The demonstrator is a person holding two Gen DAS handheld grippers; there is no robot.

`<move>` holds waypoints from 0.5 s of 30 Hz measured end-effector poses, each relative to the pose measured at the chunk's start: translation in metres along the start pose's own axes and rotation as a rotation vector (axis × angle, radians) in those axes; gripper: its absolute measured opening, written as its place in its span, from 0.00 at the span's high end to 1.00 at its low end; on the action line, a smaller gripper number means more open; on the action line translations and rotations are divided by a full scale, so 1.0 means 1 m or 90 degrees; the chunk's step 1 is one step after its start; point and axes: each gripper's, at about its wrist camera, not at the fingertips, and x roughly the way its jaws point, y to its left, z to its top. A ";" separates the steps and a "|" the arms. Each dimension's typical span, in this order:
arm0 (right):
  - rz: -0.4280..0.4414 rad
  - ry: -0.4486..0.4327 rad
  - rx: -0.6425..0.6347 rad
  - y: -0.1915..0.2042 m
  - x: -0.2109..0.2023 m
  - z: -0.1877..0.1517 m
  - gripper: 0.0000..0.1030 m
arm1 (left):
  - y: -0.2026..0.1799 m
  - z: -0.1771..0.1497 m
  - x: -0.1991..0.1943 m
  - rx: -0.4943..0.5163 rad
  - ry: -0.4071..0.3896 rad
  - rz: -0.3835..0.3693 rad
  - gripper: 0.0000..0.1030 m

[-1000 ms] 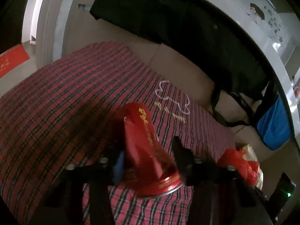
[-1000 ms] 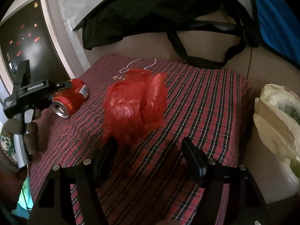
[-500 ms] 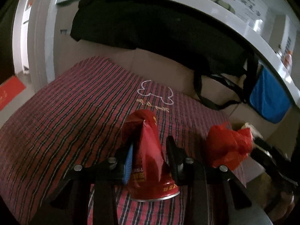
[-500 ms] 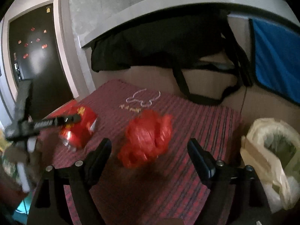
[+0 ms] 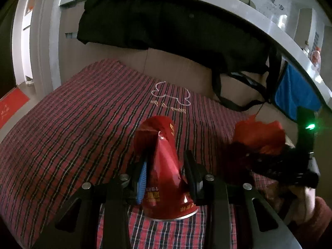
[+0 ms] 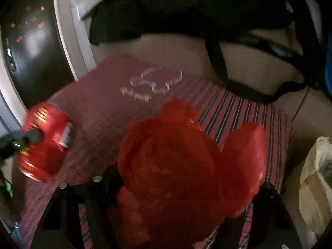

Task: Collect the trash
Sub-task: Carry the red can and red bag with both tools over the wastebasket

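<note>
Crumpled metal defines the dented red aluminium drink can (image 5: pixel 164 166): its body is creased into a sharp ridge down the middle, gold lettering runs along one side and around the base, and its silver rim faces the camera at the lower centre of the left wrist view. The left gripper (image 5: pixel 166 172) has its jaws closed on this can, a blue pad pressing the can's left flank and a black finger its right. In the right wrist view the same can (image 6: pixel 44 143) appears blurred at the left edge of the frame, raised over the red-and-black plaid cloth surface (image 5: pixel 72 124).

The crumpled translucent red plastic bag (image 6: pixel 182 166) fills the centre and lower part of the right wrist view, puffed into folds and lobes with a glossy sheen. It hides the fingers of the right gripper (image 6: pixel 176 188), so whether those jaws are clamped on it cannot be told from here; in the left wrist view the bag (image 5: pixel 259 134) sits at the right, just ahead of that gripper's dark body.

A white outline drawing (image 5: pixel 170 95) with gold script marks the cloth in the upper middle. A pale cream plastic bag (image 6: pixel 317 182) stands at the right edge, beside the surface.
</note>
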 end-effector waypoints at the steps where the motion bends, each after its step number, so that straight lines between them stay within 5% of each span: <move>1: 0.003 -0.007 -0.002 0.001 -0.006 0.000 0.39 | -0.001 0.000 0.001 -0.001 0.002 0.000 0.67; 8: 0.032 -0.048 0.005 0.003 -0.040 0.005 0.41 | -0.010 -0.001 -0.007 0.003 -0.011 -0.013 0.68; 15: 0.025 -0.098 0.011 -0.004 -0.082 0.007 0.41 | -0.052 0.012 -0.044 0.049 -0.094 -0.019 0.68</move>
